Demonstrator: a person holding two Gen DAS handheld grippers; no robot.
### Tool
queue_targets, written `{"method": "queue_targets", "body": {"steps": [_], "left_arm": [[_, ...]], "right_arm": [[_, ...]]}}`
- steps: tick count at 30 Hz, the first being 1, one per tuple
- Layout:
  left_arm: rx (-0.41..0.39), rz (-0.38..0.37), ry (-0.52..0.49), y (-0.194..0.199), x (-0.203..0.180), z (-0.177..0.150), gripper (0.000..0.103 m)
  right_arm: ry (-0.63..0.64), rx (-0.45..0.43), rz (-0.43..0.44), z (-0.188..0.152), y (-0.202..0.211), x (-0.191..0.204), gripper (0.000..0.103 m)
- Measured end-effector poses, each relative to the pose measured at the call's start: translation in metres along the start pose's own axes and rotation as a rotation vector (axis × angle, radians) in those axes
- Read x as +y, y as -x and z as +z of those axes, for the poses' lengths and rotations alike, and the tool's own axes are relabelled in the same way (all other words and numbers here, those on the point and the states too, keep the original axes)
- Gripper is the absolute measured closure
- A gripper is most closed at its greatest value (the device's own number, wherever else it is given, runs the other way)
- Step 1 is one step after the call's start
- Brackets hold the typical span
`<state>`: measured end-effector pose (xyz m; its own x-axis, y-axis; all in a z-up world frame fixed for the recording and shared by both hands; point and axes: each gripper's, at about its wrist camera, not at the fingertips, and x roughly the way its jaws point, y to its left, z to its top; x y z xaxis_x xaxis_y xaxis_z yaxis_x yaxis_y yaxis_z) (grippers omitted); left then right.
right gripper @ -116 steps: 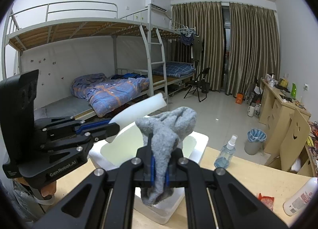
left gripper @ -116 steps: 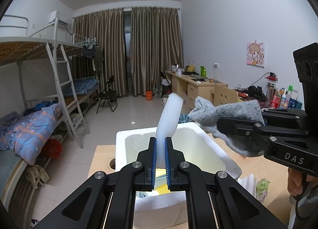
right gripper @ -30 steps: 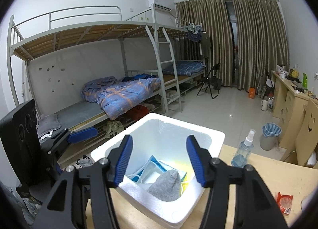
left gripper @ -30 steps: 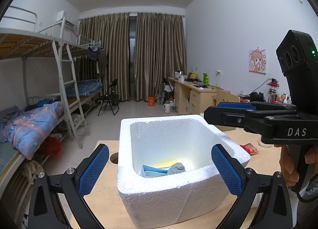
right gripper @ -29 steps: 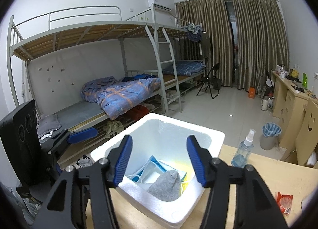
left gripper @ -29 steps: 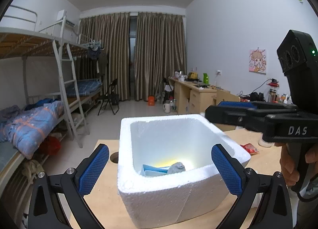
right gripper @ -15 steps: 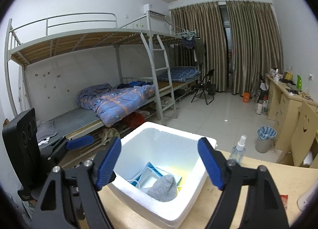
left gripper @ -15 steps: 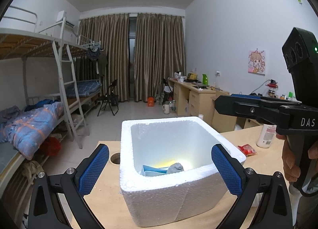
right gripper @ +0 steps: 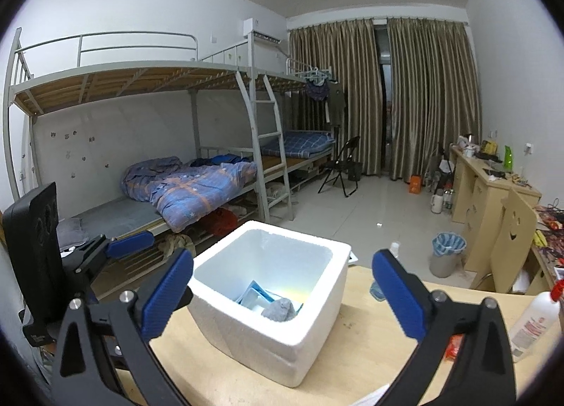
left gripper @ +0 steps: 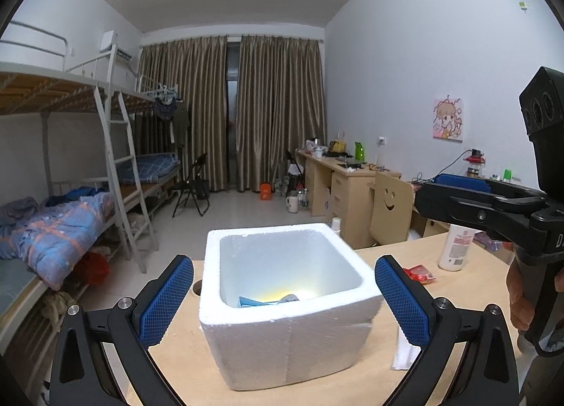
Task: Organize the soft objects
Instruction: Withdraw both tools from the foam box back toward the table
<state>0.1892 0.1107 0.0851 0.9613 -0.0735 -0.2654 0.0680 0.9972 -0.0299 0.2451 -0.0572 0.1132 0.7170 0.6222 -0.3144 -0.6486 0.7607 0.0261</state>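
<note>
So the white foam box point(right gripper: 282, 321) sits on the wooden table point(right gripper: 356, 353), and the soft stuff is down in the bottom of it. From the right wrist cam you can see a grey sock point(right gripper: 279, 308) bunched up at about 6 o'clock on the box floor, lying on some light blue and white bits point(right gripper: 254, 295) I can't really make out. From the left wrist cam only a sliver of the grey and the blue shows over the near wall.

The right gripper point(right gripper: 282, 291) has just been opening its jaws and they're spread really wide now, wider than the box looks from there, nothing between the blue pads but air. The left gripper point(left gripper: 283, 296) is gaping too and carrying nothing, one pad either side of the box in view but not touching it.

In the left cam the right gripper sits over at 3 o'clock with a hand point(left gripper: 518, 295) wrapped round its grip. A white bottle point(left gripper: 456, 247) stands on the table around 2 o'clock from the box, with a small red packet point(left gripper: 419, 272) lying between them
</note>
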Motion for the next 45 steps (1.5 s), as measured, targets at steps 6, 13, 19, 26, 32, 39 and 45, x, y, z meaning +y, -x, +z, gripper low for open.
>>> {"method": "queue_targets", "body": {"steps": [6,13,19,26,32,39,45], "left_arm": [[-0.037,0.015,-0.017,0.03,-0.014,0.004,0.0],[-0.054,0.013,-0.031,0.057,-0.028,0.005,0.0],[-0.079,0.014,-0.05,0.082,-0.039,0.001,0.0],[-0.111,0.011,-0.039,0.112,-0.049,-0.008,0.0],[-0.139,0.009,-0.051,0.135,-0.06,-0.015,0.0],[-0.165,-0.006,-0.038,0.148,-0.069,-0.028,0.0],[-0.143,-0.014,-0.032,0.153,-0.075,-0.041,0.0]], "right_arm": [[-0.009,-0.032,0.0,-0.001,0.028,0.004,0.0],[0.006,-0.067,-0.01,-0.006,0.051,0.012,0.0],[0.005,-0.09,-0.007,-0.013,0.067,0.014,0.0],[-0.006,-0.112,-0.009,-0.026,0.083,0.017,0.0],[0.009,-0.142,-0.03,-0.038,0.099,0.021,0.0],[-0.043,-0.158,-0.029,-0.06,0.117,0.022,0.0],[-0.068,-0.19,-0.058,-0.082,0.137,0.024,0.0]]}}
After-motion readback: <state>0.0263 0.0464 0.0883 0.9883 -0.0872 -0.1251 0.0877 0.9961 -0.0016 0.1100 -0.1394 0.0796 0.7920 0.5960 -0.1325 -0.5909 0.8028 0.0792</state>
